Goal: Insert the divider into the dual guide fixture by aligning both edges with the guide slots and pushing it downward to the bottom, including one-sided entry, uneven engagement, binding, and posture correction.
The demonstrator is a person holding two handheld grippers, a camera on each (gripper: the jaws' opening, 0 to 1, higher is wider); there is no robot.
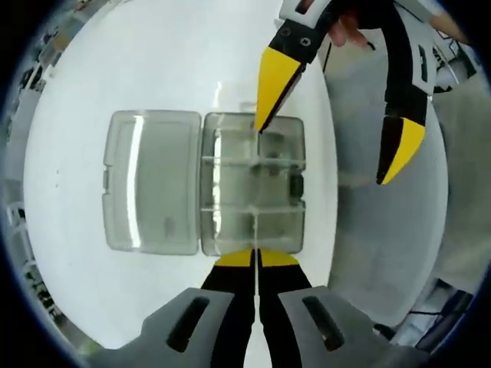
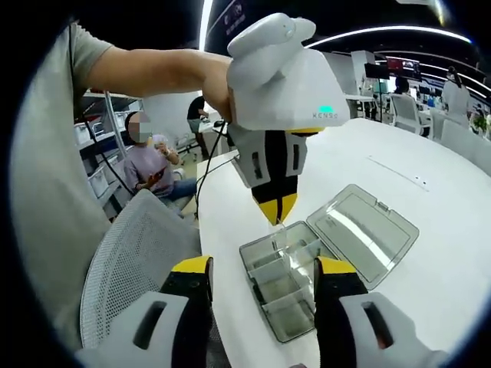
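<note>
Over the open fixture (image 1: 253, 184) – left claw (image 1: 255, 259) pinching the clear divider (image 1: 254, 230), right claw (image 1: 337, 138) spread wide.

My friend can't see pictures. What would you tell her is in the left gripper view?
A shut yellow-tipped left gripper pinches a thin clear divider standing in an open clear plastic box on a white table. The box's lid lies flat beside it, and the open right gripper reaches in from above.

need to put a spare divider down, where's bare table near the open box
Free: the white table beyond the box's flipped-open lid, and the strip past the far end of the clear box. Crowded: over the compartments, where the left gripper holds the divider and the right gripper hovers.
</note>
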